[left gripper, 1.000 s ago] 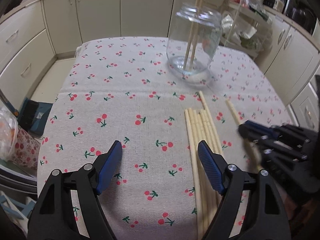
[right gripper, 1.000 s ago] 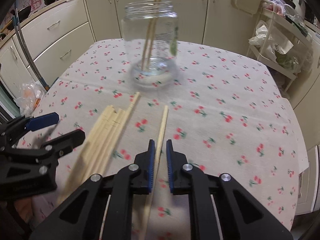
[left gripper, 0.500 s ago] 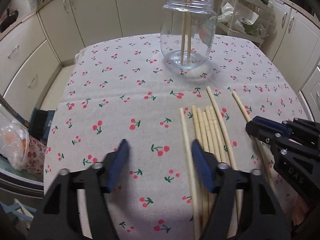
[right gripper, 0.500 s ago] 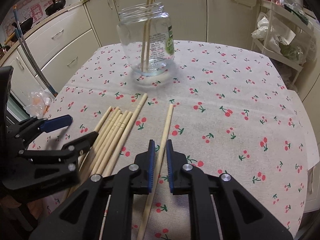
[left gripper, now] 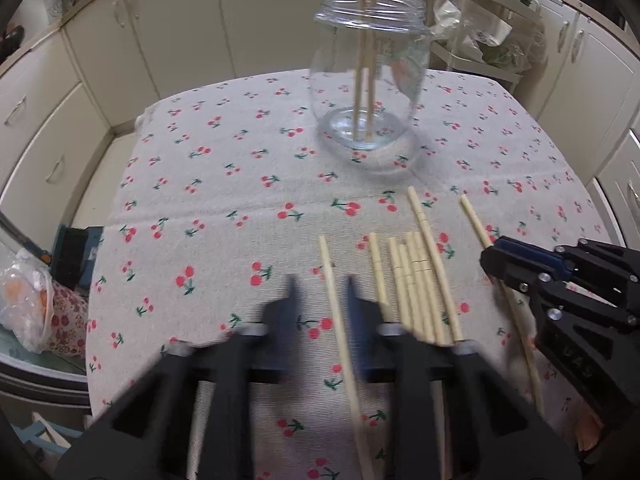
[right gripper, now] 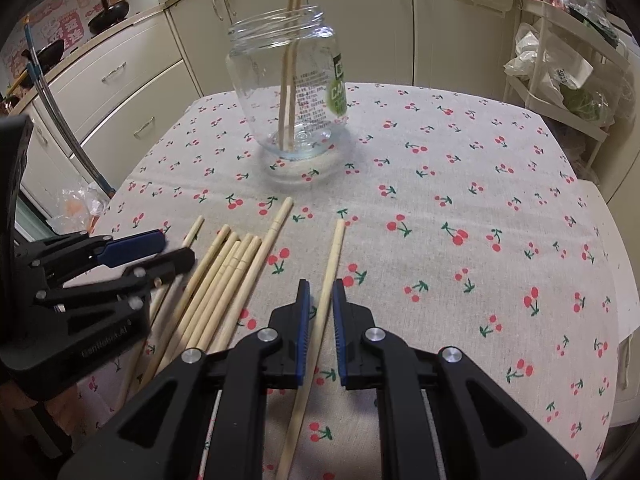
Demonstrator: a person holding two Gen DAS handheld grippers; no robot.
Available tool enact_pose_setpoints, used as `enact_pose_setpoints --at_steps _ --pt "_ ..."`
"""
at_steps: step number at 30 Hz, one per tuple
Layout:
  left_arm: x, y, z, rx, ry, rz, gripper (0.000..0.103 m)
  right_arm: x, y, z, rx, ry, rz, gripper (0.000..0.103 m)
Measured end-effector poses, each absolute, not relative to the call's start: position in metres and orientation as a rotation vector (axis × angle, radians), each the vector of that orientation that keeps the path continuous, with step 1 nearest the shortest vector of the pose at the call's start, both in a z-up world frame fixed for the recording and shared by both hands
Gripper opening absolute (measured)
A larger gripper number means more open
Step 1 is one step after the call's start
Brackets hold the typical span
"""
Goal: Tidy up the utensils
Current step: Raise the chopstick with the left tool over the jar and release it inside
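Kitchen. Cream cabinets (left gripper: 276, 16) along back wall, drawers with metal handles (right gripper: 114, 72) on left. Table under cherry-print cloth (right gripper: 460, 184). White wire rack (right gripper: 560, 80) with bags on right. Dark pan (right gripper: 108, 20) on counter.

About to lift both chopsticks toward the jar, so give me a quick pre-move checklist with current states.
1. Left gripper jaws on a single chopstick: cannot tell. They have just been closing around it, but the picture is blurred.
2. Right gripper jaws on its own chopstick: ok.
3. Glass jar upright, mouth open: ok.
4. Two chopsticks already standing in the jar, room left: ok.
5. Loose pile lies apart from both held sticks: ok.
6. Grippers apart from each other: ok.
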State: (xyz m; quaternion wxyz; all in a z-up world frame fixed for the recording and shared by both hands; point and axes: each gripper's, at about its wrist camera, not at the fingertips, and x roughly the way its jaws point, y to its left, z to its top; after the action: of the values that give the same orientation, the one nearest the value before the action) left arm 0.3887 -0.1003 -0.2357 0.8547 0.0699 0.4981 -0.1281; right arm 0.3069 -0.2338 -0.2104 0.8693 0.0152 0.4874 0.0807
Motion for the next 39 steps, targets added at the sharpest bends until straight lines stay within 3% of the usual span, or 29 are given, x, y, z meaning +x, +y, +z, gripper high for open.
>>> enact_pose_setpoints --at_steps 13,18,24,33,39 --pt "0.395 -0.111 -0.237 0.192 1.108 -0.33 0.006 0.321 -0.231 -0.212 -0.006 1.058 0.209 0.006" --pt "0.398 -0.102 -0.224 0.125 1.078 -0.345 0.005 0.319 -0.245 -0.212 0.114 1.064 0.212 0.006" --pt "0.403 -0.081 -0.164 -0.065 0.835 -0.377 0.005 0.32 -0.264 -0.217 0.297 1.069 0.223 0.006" --pt "0.434 -0.082 -0.076 -0.233 0.456 -0.429 0.005 0.316 -0.266 -0.217 0.338 1.052 0.218 0.006" --pt "0.453 -0.089 -0.044 -0.282 0.309 -0.429 0.005 0.315 -0.269 -0.217 0.346 1.047 0.22 0.006"
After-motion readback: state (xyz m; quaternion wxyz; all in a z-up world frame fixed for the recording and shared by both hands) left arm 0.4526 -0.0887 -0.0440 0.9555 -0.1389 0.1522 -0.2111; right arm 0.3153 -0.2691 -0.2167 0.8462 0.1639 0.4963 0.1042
